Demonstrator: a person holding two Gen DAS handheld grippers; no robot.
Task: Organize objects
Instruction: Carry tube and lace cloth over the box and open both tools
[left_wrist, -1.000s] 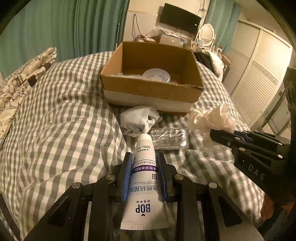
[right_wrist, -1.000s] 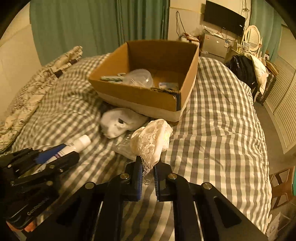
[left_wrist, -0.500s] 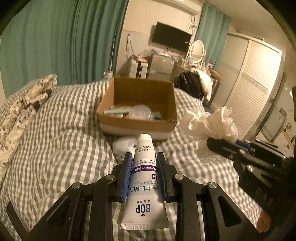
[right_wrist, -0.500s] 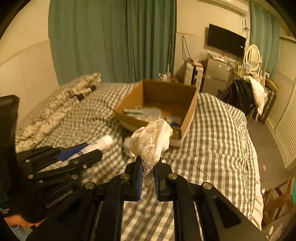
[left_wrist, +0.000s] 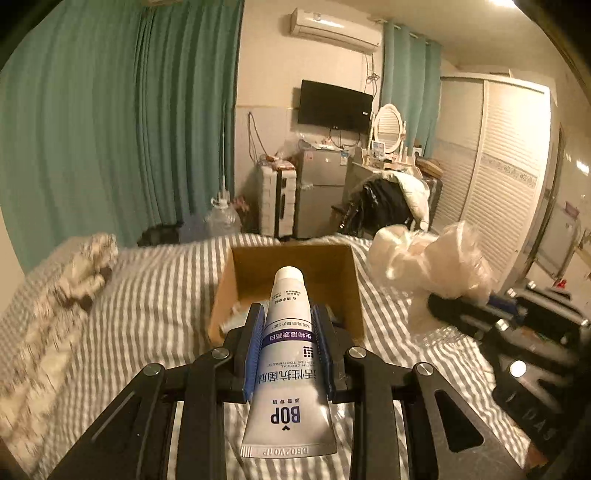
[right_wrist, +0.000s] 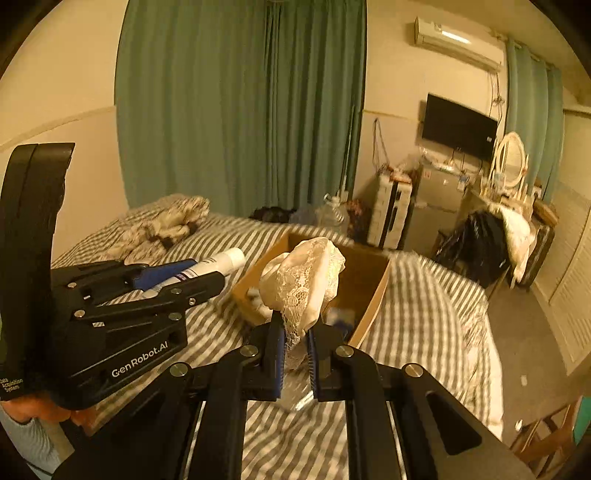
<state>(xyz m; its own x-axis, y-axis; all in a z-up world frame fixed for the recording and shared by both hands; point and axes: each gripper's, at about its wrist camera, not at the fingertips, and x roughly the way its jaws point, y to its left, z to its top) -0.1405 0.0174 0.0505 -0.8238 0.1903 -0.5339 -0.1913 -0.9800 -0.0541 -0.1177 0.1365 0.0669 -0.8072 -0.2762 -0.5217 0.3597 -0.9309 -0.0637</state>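
Between the left gripper (left_wrist: 288, 343) jaws sits the toothpaste tube (left_wrist: 286, 354), clamped mid-body, its long axis pointing cap-first at the cardboard box (left_wrist: 227, 291) straight ahead on the bed (left_wrist: 147, 295). Beside it the right gripper (right_wrist: 295, 345) pinches a lace cloth (right_wrist: 303, 280), angled toward that box too.

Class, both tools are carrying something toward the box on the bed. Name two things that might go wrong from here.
1. The lace cloth is pinched only at its lower edge by the right tool; it may slip out or drape over the box rim.
2. The left tool grips the tube mid-body; squeezing could deform it.
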